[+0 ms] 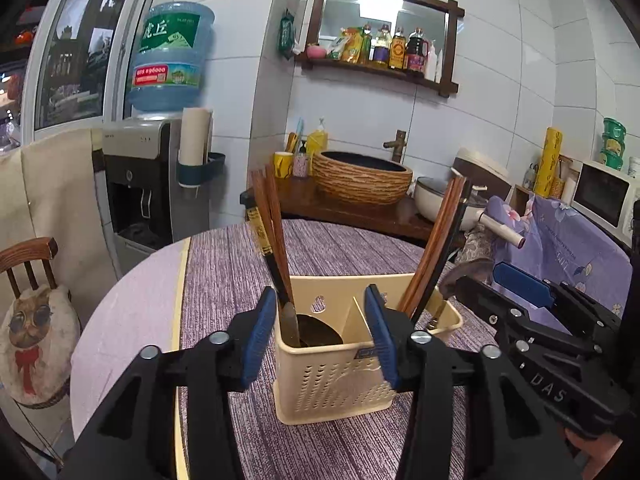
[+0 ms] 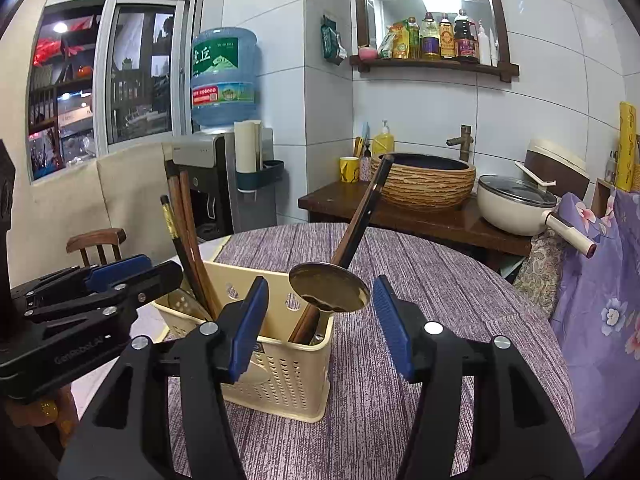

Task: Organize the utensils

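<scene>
- A cream plastic utensil holder (image 1: 340, 376), perforated on its lower walls and split by a divider into two compartments, stands upright on the tabletop (image 2: 420, 272).
- Its left compartment holds brown wooden chopsticks (image 1: 272, 216) and one black chopstick with gold bands (image 1: 256, 224), all leaning left.
- Its right compartment holds more wooden chopsticks (image 1: 440, 240), leaning right.
- In my right wrist view a metal spoon (image 2: 328, 292) rests bowl-up at the holder's near right corner, beside a dark handle rising up and back.
- My left gripper (image 1: 320, 332) hovers just in front of the holder, jaws spread wide and gripping nothing, one blue pad either side of the left compartment.
- My right gripper (image 2: 320, 328) hangs near the holder's right end, jaws likewise wide apart and empty.
- The round tabletop wears a purple streaked cloth.
- Behind stand a water dispenser (image 2: 216, 184), a woven-look basin (image 2: 424, 184), a cream pot (image 2: 516, 208) and a shelf of bottles (image 2: 436, 64) on white tiled walls.
</scene>
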